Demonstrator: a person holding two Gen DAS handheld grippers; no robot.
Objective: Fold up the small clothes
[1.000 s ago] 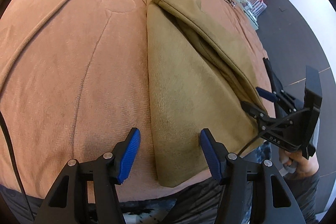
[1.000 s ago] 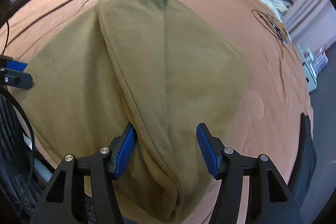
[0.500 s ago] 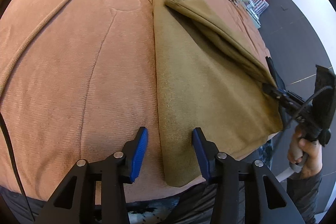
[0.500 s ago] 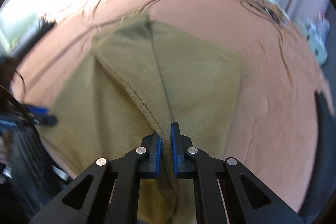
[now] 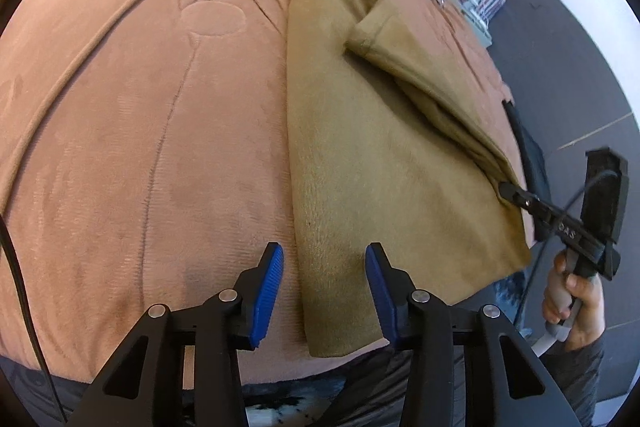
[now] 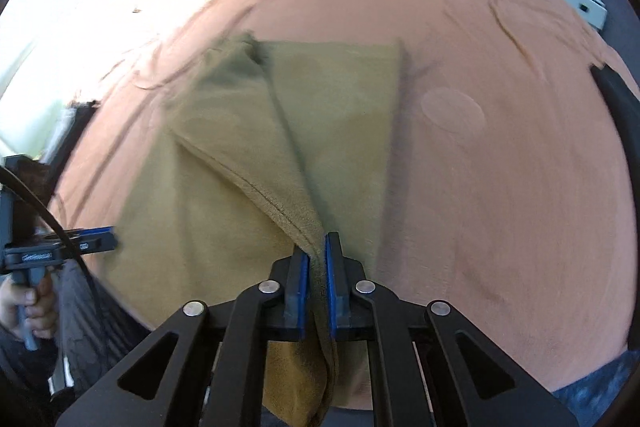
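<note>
Between the right gripper's (image 6: 317,259) pinching pads, the olive garment's (image 6: 224,211) hem runs ahead; left gripper (image 5: 324,291) half-open, straddling its edge.

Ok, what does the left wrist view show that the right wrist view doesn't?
Left wrist only: the left gripper open, straddling the garment's near-left edge, pads not touching it, and the right gripper from the side at the right edge. Right wrist only: the right gripper's pads shut on a raised fold. Both: the tan garment on the brown blanket.

Right tool (image 6: 317,259) pinches fabric between its pads; left tool (image 5: 325,291) gapes half-wide.
</note>
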